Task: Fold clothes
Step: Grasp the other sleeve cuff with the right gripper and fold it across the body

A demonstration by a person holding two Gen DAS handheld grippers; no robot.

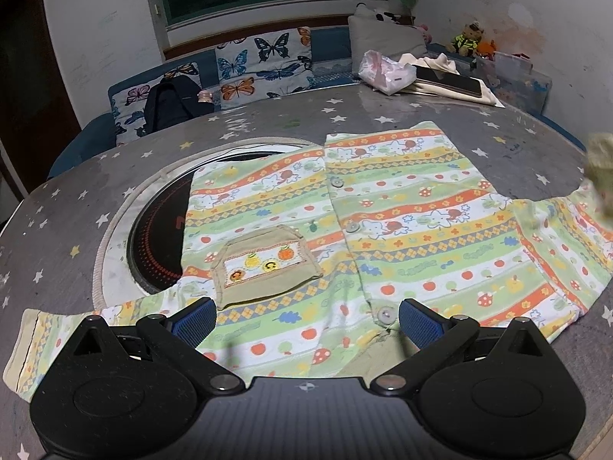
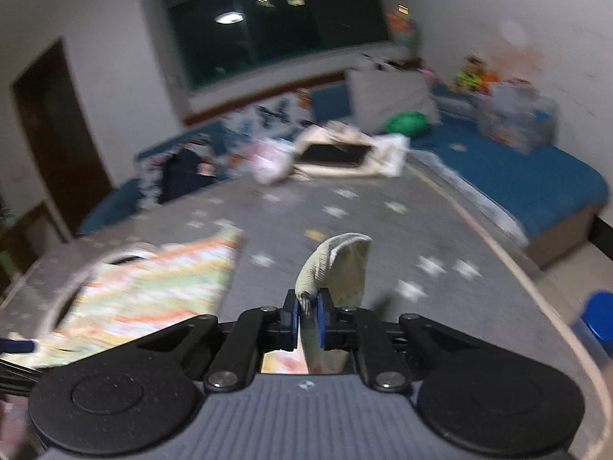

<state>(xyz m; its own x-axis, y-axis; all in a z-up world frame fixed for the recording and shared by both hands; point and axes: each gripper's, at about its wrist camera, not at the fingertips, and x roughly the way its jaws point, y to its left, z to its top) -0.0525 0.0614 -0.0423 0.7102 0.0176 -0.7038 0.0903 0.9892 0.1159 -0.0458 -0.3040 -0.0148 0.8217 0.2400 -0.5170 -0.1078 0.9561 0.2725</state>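
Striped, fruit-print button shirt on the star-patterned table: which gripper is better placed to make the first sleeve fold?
Right. The right gripper is already shut on the beige sleeve cuff, lifted off the table. The left gripper hovers open over the shirt, holding nothing.

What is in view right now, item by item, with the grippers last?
Shirt: one, striped green, orange and white, spread on table.
Sleeve cuff: one, beige, lifted.
Table: one, grey with stars.
Cooktop: one, black, partly under shirt.
Plastic bag: one, pink-white, far edge.
Butterfly cushions: several, bench behind.
Teddy bear: one, far right.
Left gripper: open, over shirt collar.
Right gripper: shut on sleeve cuff.
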